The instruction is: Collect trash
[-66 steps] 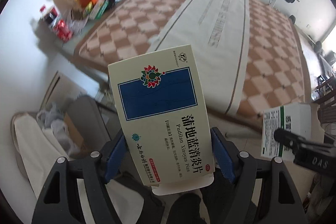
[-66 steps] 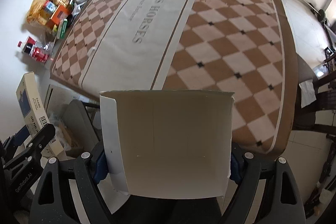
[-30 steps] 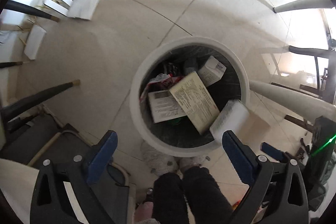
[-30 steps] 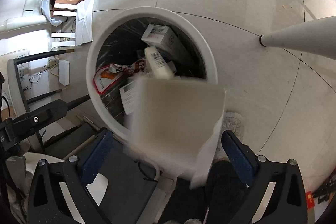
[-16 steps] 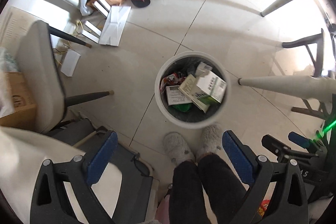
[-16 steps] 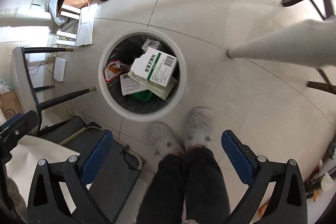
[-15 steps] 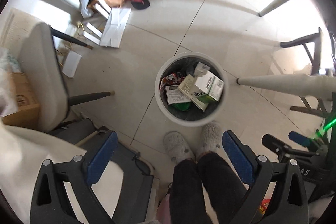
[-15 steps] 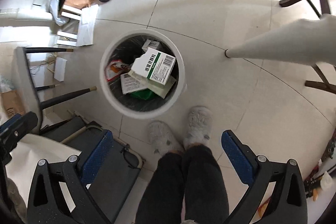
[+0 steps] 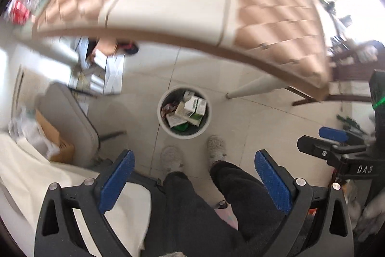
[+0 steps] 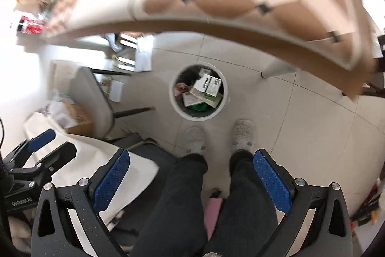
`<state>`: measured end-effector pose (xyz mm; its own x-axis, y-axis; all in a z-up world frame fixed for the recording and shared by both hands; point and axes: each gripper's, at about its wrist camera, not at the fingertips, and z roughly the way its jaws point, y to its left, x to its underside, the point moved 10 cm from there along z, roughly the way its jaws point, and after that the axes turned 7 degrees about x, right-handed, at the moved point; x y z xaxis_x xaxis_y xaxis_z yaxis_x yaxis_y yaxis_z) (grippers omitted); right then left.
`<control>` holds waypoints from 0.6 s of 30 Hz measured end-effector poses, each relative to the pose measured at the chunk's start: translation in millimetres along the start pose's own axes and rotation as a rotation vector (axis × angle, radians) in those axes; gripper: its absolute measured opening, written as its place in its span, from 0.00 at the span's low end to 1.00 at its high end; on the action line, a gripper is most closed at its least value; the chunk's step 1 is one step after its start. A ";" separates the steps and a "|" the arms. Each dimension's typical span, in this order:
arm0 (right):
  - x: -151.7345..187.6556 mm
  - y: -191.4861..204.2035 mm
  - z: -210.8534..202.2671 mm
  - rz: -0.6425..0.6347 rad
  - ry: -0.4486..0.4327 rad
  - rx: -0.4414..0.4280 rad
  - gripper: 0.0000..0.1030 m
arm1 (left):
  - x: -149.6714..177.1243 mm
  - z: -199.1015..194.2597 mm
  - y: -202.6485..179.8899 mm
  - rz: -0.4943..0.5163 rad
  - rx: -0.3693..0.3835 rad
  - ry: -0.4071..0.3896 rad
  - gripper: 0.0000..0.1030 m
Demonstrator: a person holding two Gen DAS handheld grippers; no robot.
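bright daylight, motion-blurred table (image 9: 276,23), blown-out fisheye edges.

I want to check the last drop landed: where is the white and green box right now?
The white and green box lies on top of the pile inside the round white bin, on the floor just ahead of the person's slippers, in both views.

Each claw is a black frame with triangular cut-outs, silver screw heads at the joints and two fingers faced with blue ribbed pads: the left claw (image 9: 192,180) and the right claw (image 10: 191,178) look alike. In the left view the right claw's side bears white letters "DAS"; in the right view the left claw's side carries small white lettering. The person wears dark trousers (image 10: 182,204) and pale fuzzy slippers (image 10: 243,134).
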<state>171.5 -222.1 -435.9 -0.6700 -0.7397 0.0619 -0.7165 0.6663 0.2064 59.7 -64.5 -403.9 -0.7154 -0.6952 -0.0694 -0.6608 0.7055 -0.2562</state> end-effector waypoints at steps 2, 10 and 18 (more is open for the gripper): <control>10.3 7.1 -35.3 0.015 -0.021 -0.019 1.00 | -2.3 -27.8 -7.9 0.056 0.023 -0.021 0.99; 53.5 40.7 -139.3 0.094 -0.123 -0.072 1.00 | 5.1 -94.3 -21.4 0.142 0.174 -0.033 0.99; 98.6 75.7 -189.6 0.163 -0.176 -0.119 1.00 | 19.4 -144.9 -31.6 0.195 0.252 -0.040 0.99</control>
<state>88.0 -262.4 -229.0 -0.8054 -0.5891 -0.0650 -0.5758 0.7518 0.3213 33.9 -80.3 -257.5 -0.8103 -0.5586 -0.1772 -0.4314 0.7732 -0.4648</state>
